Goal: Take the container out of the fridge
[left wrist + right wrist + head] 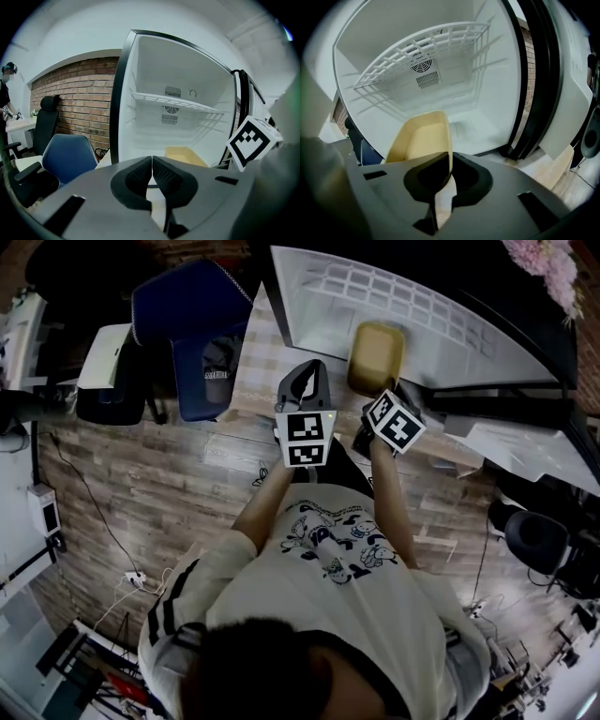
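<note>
A pale yellow container (377, 354) is at the mouth of the open white fridge (441, 329), low in front of its floor. My right gripper (380, 397) is shut on the container's near rim, and the right gripper view shows the wall of the container (423, 138) pinched between the right gripper (449, 173) jaws. My left gripper (305, 376) hangs just left of the container, shut and holding nothing. In the left gripper view the left gripper (152, 163) pads touch, with the container (185, 155) beyond them to the right. I cannot tell whether the container rests on the fridge floor.
A wire shelf (422, 51) spans the fridge above the container. The fridge door (525, 442) stands open on the right. A blue chair (192, 306) and a black chair (108, 395) are to the left, over a wooden floor. A person (5, 93) stands far left.
</note>
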### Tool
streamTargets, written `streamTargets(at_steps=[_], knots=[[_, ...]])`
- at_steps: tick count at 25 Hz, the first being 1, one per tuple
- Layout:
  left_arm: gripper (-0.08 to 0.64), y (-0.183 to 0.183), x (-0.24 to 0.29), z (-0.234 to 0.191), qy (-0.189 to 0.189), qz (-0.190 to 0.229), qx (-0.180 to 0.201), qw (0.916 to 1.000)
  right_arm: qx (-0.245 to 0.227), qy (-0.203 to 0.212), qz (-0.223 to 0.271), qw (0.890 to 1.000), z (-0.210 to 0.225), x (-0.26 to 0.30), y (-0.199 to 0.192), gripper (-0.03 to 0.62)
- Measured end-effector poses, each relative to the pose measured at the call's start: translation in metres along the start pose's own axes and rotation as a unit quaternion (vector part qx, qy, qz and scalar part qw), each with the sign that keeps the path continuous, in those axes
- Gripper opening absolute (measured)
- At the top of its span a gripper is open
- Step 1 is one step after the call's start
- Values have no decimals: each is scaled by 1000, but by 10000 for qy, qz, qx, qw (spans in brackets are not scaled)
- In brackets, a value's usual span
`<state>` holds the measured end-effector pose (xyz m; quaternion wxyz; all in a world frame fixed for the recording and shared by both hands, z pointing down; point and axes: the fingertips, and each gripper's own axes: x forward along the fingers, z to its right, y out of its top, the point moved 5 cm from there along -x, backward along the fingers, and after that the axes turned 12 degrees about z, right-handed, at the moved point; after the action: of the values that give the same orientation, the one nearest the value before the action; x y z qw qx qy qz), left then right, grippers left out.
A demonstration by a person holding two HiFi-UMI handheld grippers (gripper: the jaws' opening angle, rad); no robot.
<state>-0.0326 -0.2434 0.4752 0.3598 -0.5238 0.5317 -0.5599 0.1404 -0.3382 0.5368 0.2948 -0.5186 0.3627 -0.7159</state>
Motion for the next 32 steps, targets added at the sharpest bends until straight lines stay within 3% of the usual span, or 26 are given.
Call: streamTargets(at_steps=[32], knots=[[20,-7,-88,21,-582,101,69,9982,207,-239,51,9995,6,-119,-51,41]])
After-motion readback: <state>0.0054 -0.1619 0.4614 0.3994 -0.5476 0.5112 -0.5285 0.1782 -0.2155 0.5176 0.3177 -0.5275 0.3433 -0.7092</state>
